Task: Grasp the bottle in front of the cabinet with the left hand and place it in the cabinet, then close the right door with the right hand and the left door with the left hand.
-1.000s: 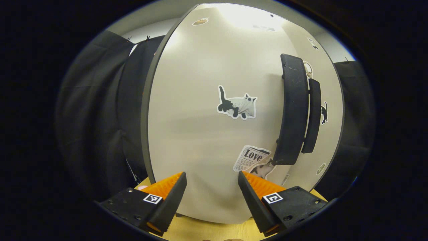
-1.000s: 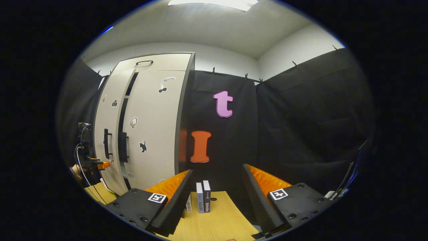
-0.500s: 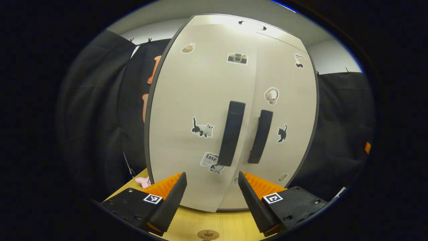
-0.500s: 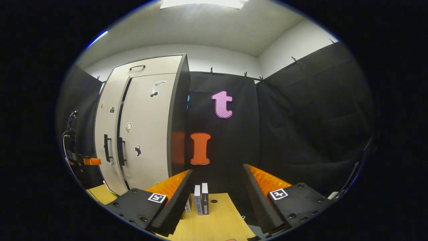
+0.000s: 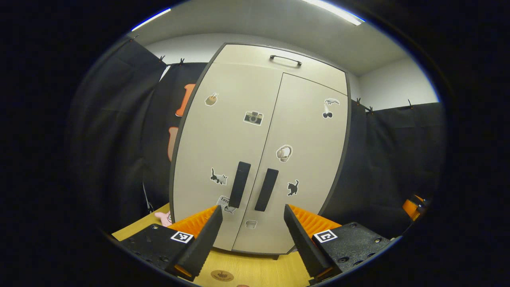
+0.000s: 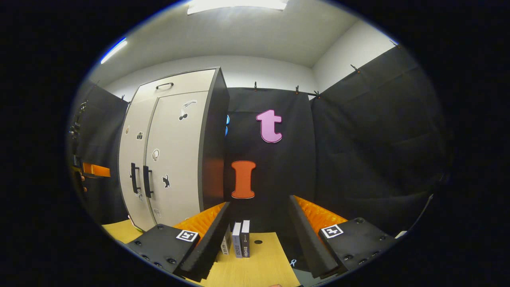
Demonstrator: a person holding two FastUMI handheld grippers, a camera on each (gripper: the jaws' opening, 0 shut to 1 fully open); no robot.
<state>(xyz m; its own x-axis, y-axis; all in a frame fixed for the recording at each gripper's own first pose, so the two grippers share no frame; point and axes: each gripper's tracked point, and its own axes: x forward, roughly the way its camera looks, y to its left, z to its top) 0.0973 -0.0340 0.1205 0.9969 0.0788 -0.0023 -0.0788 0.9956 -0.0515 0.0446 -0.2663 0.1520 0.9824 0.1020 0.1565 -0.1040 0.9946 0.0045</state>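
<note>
A recording booth: black cloth walls [image 6: 358, 139] surround a stickered cabinet [image 5: 259, 159].

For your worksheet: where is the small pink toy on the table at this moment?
In the left gripper view, the pink toy lies on the wooden table at the cabinet's lower left corner, just beyond the left gripper's left finger.

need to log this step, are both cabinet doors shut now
Shut. In the left gripper view the left door and right door lie flush, meeting at one thin seam, handles side by side.
</note>
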